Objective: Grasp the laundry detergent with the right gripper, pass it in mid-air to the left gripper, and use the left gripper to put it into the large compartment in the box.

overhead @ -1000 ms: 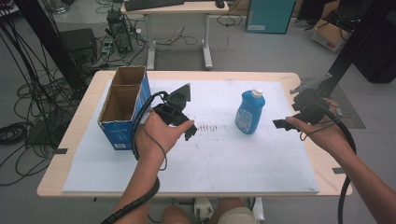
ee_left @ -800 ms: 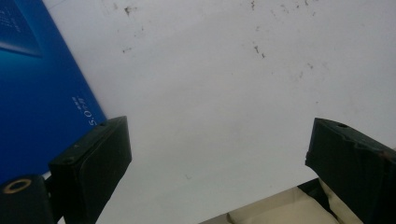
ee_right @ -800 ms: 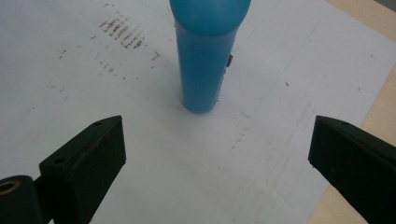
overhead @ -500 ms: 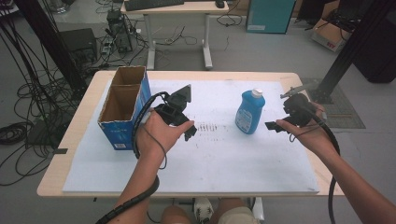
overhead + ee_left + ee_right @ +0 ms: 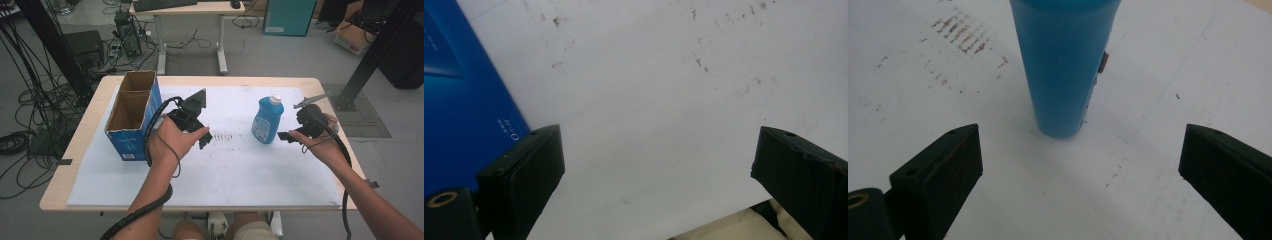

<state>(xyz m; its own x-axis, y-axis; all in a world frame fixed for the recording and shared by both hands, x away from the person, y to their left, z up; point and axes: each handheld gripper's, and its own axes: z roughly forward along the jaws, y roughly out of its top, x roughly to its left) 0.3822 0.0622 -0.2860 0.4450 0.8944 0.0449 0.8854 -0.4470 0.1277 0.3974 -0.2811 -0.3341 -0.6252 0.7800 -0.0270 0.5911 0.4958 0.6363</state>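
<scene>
closing in over the last second, the right claw (image 5: pixel 1078 165) now sits just beside the upright blue bottle (image 5: pixel 267 120) on the surface (image 5: pixel 240 175), jaws wide, holding nothing; grasp likely next.

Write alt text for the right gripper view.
A blue bottle stands upright on the white table cover, straight ahead of the open right gripper and not yet between its black jaws. Brown scuff marks show at upper left.
</scene>
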